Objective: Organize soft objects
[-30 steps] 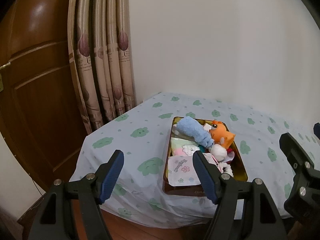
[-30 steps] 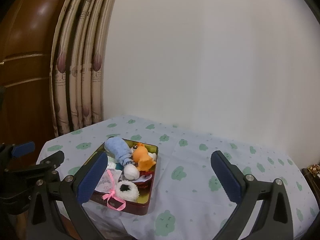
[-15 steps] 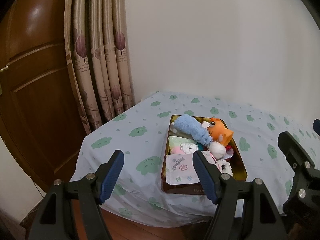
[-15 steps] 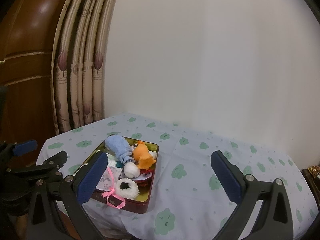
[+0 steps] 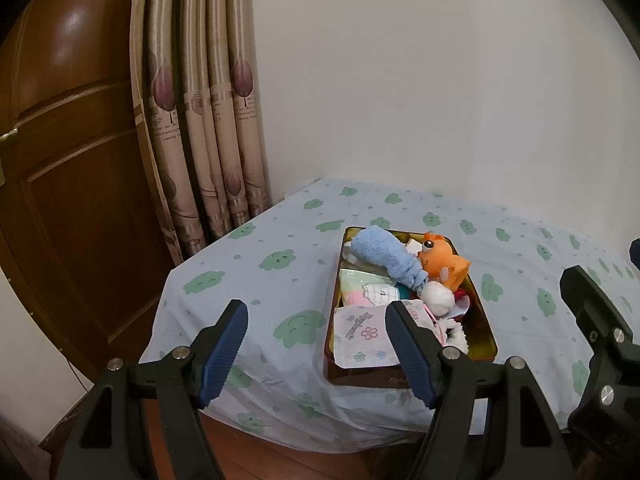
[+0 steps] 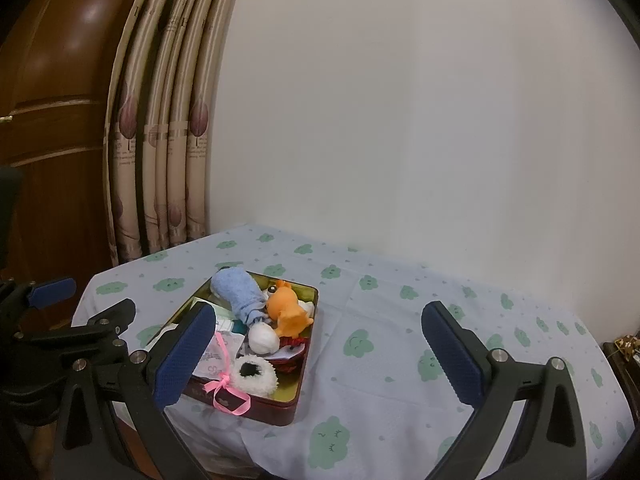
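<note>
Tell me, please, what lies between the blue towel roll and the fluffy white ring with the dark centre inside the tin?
A white ball lies between the blue towel roll and the fluffy white ring. The right wrist view shows this best.

Orange plush [image 5: 440, 262]; pale blue tablecloth [image 5: 280, 280], green clouds.

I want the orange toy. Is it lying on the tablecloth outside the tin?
No, the orange toy sits inside the tin, leaning against the blue roll among the other soft things.
</note>
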Motion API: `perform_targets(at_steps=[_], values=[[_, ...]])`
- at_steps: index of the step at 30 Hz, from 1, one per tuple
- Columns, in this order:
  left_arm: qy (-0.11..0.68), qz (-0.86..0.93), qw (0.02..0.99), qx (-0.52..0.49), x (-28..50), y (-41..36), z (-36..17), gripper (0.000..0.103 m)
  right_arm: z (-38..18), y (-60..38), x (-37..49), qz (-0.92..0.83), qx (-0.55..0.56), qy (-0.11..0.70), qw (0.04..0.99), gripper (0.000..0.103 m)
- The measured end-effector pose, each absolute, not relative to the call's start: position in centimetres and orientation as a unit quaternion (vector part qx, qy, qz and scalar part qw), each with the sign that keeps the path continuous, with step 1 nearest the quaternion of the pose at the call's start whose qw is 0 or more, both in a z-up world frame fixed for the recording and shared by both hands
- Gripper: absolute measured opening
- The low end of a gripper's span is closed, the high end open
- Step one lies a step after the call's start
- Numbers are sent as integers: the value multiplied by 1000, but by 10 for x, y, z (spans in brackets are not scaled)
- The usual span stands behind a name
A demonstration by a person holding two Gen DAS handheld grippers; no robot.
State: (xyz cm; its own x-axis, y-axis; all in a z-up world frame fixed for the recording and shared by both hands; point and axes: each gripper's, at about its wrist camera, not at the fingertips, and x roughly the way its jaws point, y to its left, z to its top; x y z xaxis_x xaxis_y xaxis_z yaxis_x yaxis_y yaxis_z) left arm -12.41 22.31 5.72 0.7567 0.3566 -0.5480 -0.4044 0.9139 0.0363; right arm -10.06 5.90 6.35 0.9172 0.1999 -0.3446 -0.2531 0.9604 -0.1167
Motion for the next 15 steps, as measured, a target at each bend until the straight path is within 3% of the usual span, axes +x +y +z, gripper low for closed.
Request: perform_targets(at_steps=[15], values=[[286, 203, 936, -43, -123, 223, 56, 73, 61, 59, -102, 117, -84, 167, 975, 102]])
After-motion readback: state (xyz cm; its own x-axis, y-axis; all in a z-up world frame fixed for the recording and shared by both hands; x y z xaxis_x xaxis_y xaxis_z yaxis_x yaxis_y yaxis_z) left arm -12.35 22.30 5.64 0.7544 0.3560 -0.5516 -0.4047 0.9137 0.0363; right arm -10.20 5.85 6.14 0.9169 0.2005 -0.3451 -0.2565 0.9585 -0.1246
